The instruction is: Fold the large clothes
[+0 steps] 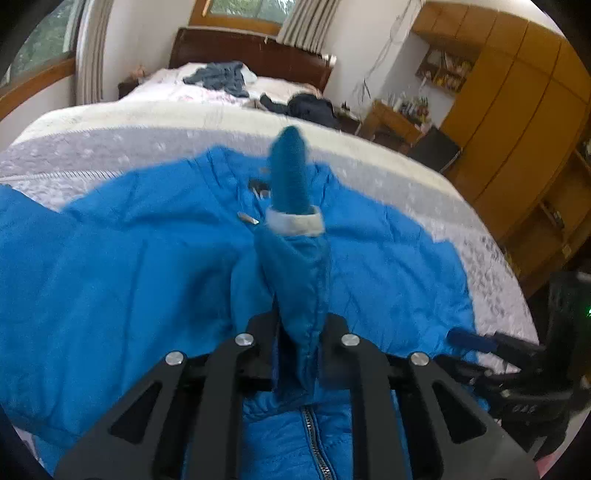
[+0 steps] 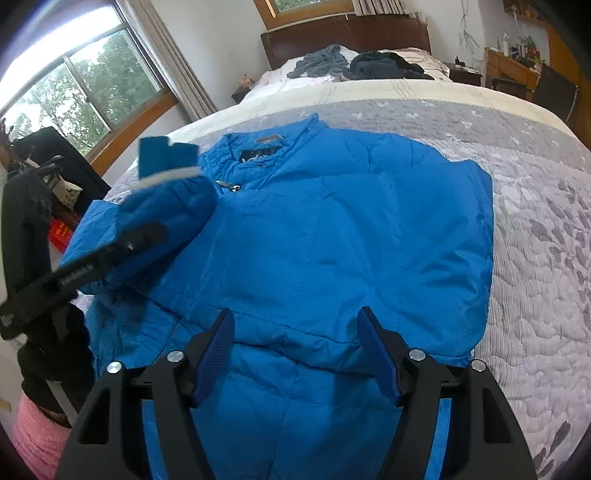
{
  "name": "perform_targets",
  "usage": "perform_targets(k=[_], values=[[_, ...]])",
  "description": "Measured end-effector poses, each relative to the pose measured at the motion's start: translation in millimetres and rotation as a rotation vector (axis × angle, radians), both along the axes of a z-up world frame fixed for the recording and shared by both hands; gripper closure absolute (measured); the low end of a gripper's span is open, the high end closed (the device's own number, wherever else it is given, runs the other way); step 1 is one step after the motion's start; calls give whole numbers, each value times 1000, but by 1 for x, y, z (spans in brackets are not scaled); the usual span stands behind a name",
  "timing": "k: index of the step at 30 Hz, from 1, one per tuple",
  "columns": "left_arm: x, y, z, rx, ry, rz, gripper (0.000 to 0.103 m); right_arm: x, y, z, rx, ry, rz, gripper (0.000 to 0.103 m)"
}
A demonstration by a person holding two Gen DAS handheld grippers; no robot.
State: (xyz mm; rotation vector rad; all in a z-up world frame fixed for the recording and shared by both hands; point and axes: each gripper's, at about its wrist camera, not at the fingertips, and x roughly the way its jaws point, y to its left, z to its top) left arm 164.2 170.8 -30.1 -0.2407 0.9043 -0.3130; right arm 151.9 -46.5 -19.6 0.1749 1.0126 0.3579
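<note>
The left tool [image 1: 300, 343] is clamped on the blue jacket's sleeve [image 1: 295, 258], holding its white-banded cuff [image 1: 295, 221] up above the body. The right tool [image 2: 295, 354] hovers with fingers apart over the blue jacket [image 2: 332, 229] near its hem. The jacket lies spread on the bed [image 2: 535, 221], with bare quilt to the right and beyond the collar [image 2: 266, 147]. Dark clothes [image 2: 384, 64] lie heaped at the far headboard [image 2: 343, 33].

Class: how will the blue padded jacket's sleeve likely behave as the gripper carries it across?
The sleeve looks puffy yet floppy: it bunches inside the left hand-held gripper. Probably light for its bulk. The shiny jacket shell may slide.
</note>
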Motion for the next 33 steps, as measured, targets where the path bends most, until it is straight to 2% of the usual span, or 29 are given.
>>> perform_targets(k=[2, 4, 5, 7, 9, 10, 13, 16, 18, 21, 25, 27, 28, 31, 32, 33], values=[[0, -3, -5, 13, 13, -24, 84, 0, 0, -1, -1, 3, 0, 34], [-4, -1, -5, 4, 24, -51, 70, 0, 1, -3, -4, 4, 1, 34], [-6, -1, -3, -13, 33, -66, 56, 0, 1, -3, -5, 4, 1, 34], [-19, 5, 4, -64, 38, -114, 51, 0, 1, -3, -5, 3, 2, 34], [-33, 11, 14, -87, 16, -151, 37, 0, 0, -3, -2, 4, 0, 34], [-44, 19, 21, -102, -8, -159, 34, -1, 0, -2, 1, 2, 0, 34], [-67, 53, 41, -130, -95, -140, 33, -2, 0, 4, 41, 0, 8, 34], [-78, 93, 56, -96, -174, -34, 31, -1, 1, 12, 128, 16, 36, 34], [-82, 118, 61, -72, -212, 35, 31, 4, 6, 16, 147, 25, 46, 33], [-83, 147, 65, -91, -231, 116, 31, 22, 21, 17, 126, 57, 58, 33], [-81, 172, 63, -111, -235, 192, 31, 54, 35, 0, 115, 142, 18, 35], [-79, 182, 61, -113, -225, 219, 31, 61, 42, -7, 126, 161, 28, 47], [-78, 186, 59, -115, -222, 231, 31, 64, 48, -10, 115, 165, 30, 49], [-73, 198, 52, -121, -202, 259, 31, 64, 58, -8, 89, 143, 46, 81], [-72, 201, 50, -126, -196, 264, 31, 63, 57, -6, 86, 142, 46, 87], [-72, 205, 49, -129, -192, 272, 31, 62, 56, -3, 91, 140, 49, 88]])
